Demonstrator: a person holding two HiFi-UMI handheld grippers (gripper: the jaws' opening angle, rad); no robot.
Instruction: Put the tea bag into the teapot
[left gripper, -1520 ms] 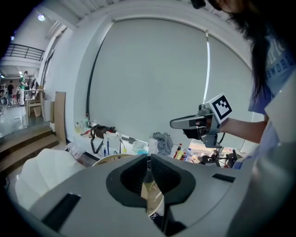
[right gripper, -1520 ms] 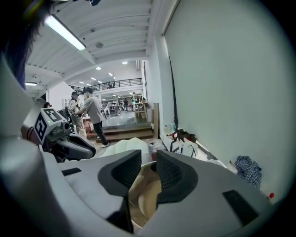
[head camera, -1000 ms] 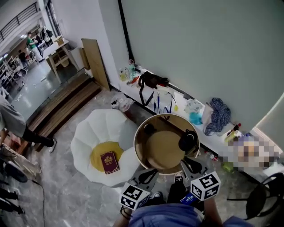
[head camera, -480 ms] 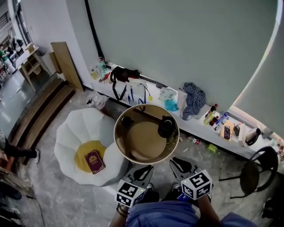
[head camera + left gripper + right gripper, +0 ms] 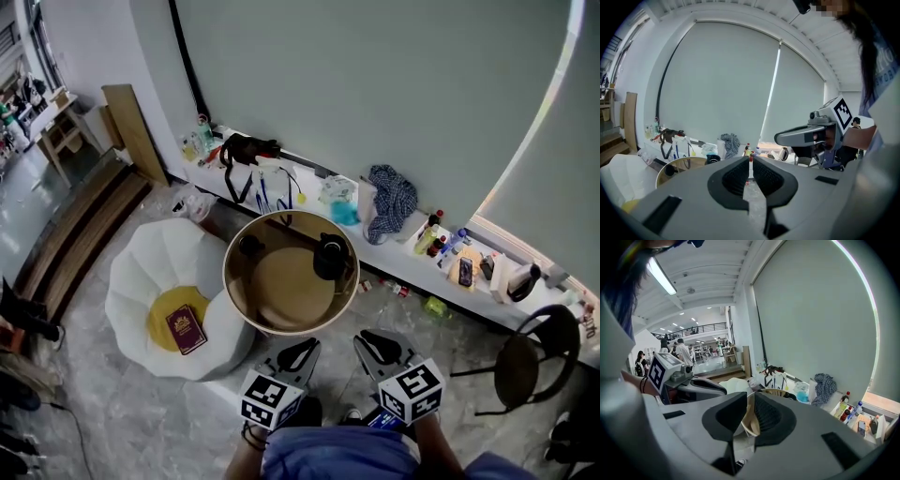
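Note:
A black teapot [image 5: 330,255] stands on the right side of a round wooden table [image 5: 242,302], and a small black cup [image 5: 250,246] stands at its left. I see no tea bag in any view. My left gripper [image 5: 305,347] hangs low, short of the table's near rim, with its jaws together and nothing in them [image 5: 750,161]. My right gripper [image 5: 367,339] is beside it, apart from the table. Its jaws [image 5: 751,401] are closing, a narrow gap remains, and nothing is between them. The teapot [image 5: 712,159] is small and far off in the left gripper view.
A white petal-shaped chair [image 5: 141,281] with a yellow cushion and a red book [image 5: 185,328] stands left of the table. A low white ledge [image 5: 394,246] along the wall carries bags, cloth and bottles. A black chair [image 5: 534,361] is at the right.
The head view has swung to the right, so the table and white chair sit further left in the frame and the black chair has come into view. Both grippers stay low in front.

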